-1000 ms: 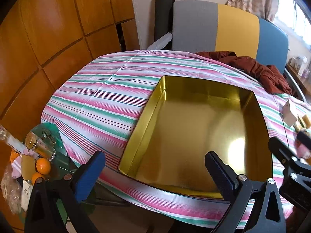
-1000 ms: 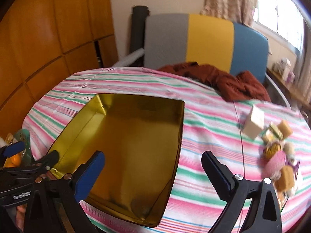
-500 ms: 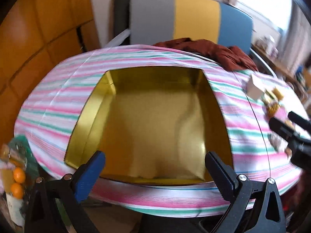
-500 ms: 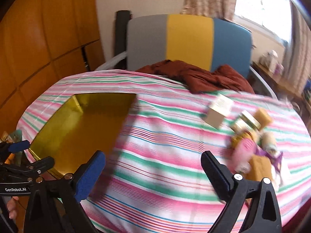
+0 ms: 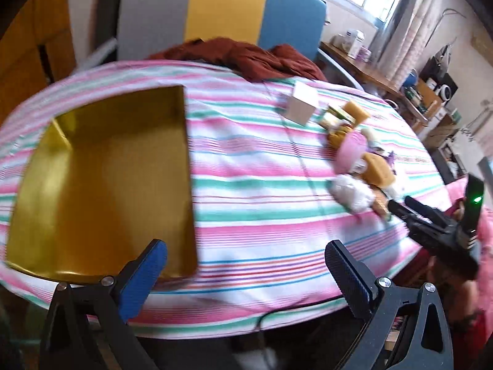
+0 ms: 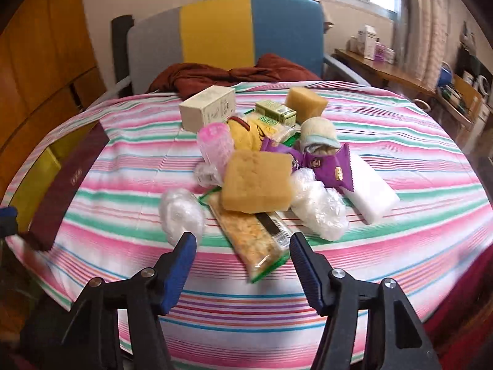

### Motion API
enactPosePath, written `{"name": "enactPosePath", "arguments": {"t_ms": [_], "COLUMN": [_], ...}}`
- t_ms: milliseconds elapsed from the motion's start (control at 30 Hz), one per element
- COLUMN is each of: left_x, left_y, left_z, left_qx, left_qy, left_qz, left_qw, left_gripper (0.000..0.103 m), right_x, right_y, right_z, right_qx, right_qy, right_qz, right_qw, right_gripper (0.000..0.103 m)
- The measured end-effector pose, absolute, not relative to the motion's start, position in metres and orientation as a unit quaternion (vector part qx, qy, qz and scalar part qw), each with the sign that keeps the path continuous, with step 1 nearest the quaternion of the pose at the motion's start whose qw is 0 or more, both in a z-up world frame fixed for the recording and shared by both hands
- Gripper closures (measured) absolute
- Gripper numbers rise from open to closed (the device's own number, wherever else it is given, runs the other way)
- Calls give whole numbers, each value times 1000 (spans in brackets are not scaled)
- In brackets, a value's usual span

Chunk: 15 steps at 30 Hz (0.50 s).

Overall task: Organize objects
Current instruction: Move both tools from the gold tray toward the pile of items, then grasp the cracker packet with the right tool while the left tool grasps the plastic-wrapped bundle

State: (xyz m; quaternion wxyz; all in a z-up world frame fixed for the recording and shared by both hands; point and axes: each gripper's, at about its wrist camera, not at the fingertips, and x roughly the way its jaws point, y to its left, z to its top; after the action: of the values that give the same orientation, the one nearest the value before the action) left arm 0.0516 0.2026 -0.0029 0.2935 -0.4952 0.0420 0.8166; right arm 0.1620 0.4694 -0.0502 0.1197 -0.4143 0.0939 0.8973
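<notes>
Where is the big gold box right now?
In the left wrist view, the gold box sits open on the striped tablecloth, left of the snack pile.

Left wrist view is pretty smeared: the pile is just soft blobs, can't tell most items apart. The right gripper pokes in from the right edge, its jaws not readable there. In the right wrist view the tin is mostly cut off at the left, and the snack bar runs under the sponge. The box's print is too small to read.
</notes>
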Motion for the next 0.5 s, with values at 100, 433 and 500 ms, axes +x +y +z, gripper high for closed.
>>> {"name": "enactPosePath", "arguments": {"t_ms": [100,433,500], "left_x": [58,64,63], "left_y": [216,264,270], "left_z": [-2,-15,-19], "left_qx": [-502,-525,-534], "left_qy": [34,44,44], "left_qz": [806,773,767], "left_qw": [312,353,353], "left_gripper": [0,0,0], "right_x": [153,122,125], "right_y": [477,483,477], "right_z": [-60,-86,-86], "right_qx": [-426,-440,-440], "right_qy": [73,83,75], "right_qz": [894,891,891], "right_qw": [117,82,77], "right_gripper": [39,51,53]}}
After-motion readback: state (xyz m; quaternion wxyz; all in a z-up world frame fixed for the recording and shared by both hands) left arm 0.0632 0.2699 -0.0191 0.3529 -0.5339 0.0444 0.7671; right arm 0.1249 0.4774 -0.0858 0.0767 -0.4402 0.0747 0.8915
